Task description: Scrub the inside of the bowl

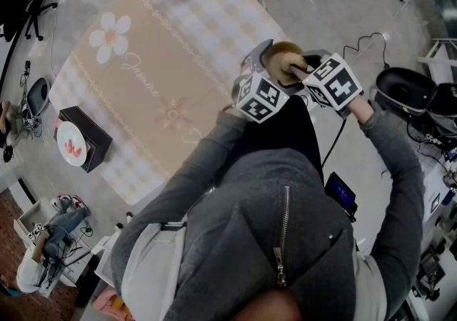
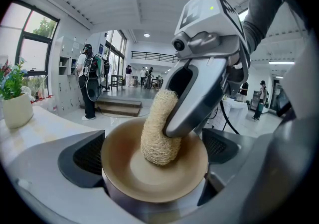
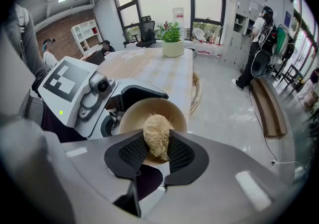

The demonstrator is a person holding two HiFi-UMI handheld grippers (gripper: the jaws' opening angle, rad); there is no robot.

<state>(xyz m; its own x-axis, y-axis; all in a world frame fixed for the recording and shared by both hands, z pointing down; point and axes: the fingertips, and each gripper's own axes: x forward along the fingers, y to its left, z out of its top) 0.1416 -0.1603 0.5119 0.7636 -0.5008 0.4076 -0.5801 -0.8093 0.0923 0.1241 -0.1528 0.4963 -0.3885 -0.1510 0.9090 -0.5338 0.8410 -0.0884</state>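
Left claw (image 2: 154, 168) clamps the bowl (image 2: 119, 163) in mid-air past the desk (image 1: 164, 63) edge, right claw (image 3: 156, 154) pinches the loofah (image 3: 157, 137) against its inside, and if it presses too hard the bowl may twist loose and drop to the floor (image 1: 335, 6).

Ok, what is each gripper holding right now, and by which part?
Left gripper holds the bowl by its outer sides. Right gripper pinches the loofah scrubber by its upper part; the other end is inside the bowl.
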